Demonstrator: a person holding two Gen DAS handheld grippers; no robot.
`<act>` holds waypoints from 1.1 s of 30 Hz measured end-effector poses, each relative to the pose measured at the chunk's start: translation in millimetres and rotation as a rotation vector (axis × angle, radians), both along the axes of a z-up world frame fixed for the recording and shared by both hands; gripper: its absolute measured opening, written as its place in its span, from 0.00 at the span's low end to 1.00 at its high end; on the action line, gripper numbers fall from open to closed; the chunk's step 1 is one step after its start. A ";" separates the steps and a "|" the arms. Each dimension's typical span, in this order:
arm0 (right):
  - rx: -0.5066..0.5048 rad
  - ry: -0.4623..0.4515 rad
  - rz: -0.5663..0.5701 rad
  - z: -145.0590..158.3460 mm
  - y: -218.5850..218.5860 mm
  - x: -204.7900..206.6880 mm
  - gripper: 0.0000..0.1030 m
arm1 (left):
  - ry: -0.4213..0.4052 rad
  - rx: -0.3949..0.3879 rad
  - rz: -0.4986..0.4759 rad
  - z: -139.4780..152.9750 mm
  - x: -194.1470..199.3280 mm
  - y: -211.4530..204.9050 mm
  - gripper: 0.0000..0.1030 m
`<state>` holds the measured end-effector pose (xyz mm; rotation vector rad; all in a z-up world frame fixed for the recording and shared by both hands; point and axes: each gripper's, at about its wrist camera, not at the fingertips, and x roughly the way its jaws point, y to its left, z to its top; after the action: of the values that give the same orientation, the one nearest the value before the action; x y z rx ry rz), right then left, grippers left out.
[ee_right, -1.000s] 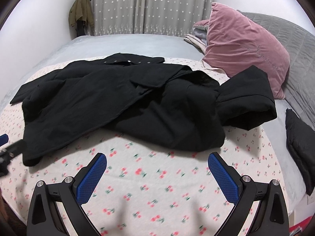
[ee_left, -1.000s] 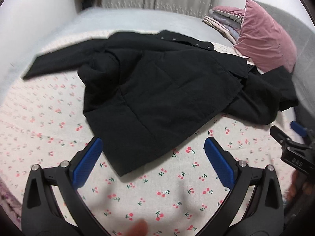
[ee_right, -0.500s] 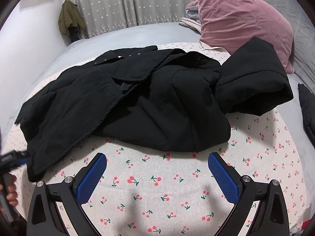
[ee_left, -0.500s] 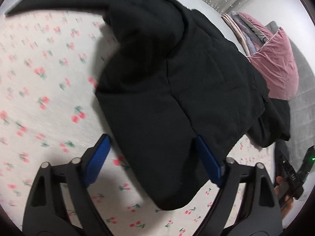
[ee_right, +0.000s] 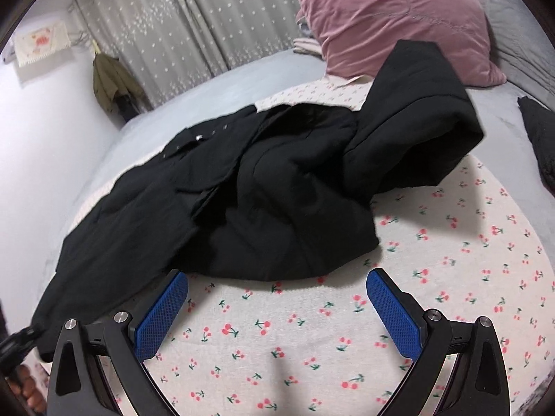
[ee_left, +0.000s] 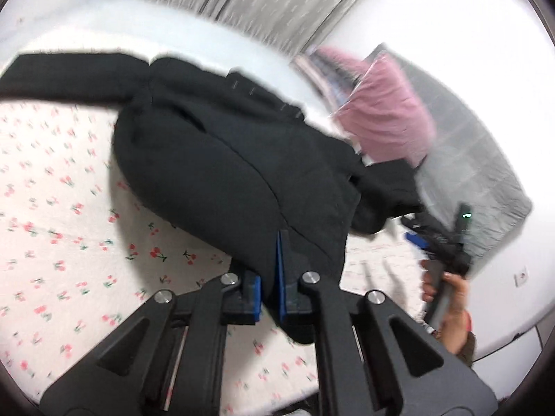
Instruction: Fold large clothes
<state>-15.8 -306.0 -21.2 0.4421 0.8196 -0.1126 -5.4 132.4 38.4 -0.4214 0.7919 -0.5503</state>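
Barely begun: rumpled black padded coat [ee_right: 263, 201] sprawled unfolded across cherry-print bedsheet [ee_right: 347, 339], left gripper [ee_left: 269, 277] clamped on its near hem corner, right gripper [ee_right: 277, 315] gaping wide just short of it, every fold left.

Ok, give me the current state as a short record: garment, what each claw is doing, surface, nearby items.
garment: black coat, spread unfolded and rumpled, one sleeve stretched out to the side
left claw: shut on the coat's near hem corner
right claw: open, holding nothing, poised above the sheet just short of the coat's near edge
surface: cherry-print sheet on a bed
nearby: pink pillow behind the coat; grey curtain at the back
view quality: left wrist view is motion-blurred
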 end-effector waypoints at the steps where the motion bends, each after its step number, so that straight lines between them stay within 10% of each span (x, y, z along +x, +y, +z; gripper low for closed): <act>1: 0.008 -0.011 -0.002 2.9 -3.8 -4.8 1.00 | -0.021 -0.014 0.020 8.7 -12.3 11.5 0.06; 7: 0.065 -0.068 -0.049 17.3 -35.2 -35.5 1.00 | 0.006 -0.015 0.138 22.4 -32.6 88.4 0.05; 14: 0.166 -0.049 -0.073 11.8 -62.5 -30.4 0.96 | 0.270 0.251 0.202 -47.3 -12.0 119.0 0.10; 16: 0.219 -0.022 -0.042 5.8 -60.1 -15.2 0.92 | 0.300 0.318 0.234 -62.9 -9.1 123.3 0.19; 18: 0.248 0.003 -0.024 0.5 -57.0 5.6 0.88 | 0.302 0.286 0.254 -70.9 -7.8 126.8 0.57; 20: 0.260 0.014 -0.036 -4.3 -56.9 23.9 0.86 | 0.301 0.255 0.261 -76.7 -0.2 129.2 0.63; 27: 0.355 0.093 -0.158 -44.0 -72.1 90.8 0.56 | 0.433 0.220 0.150 -112.9 23.6 116.7 0.63; 29: 0.453 0.066 -0.158 -54.2 -75.4 94.1 0.19 | 0.414 0.224 0.102 -107.0 24.9 107.9 0.63; 33: 0.383 0.028 -0.115 -31.6 -68.2 81.0 0.06 | 0.439 0.235 0.020 -105.7 24.4 91.2 0.15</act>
<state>65.2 -374.2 -52.8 0.8511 0.8456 -0.0677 19.0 223.6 -67.3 -0.3353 1.2580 -0.3420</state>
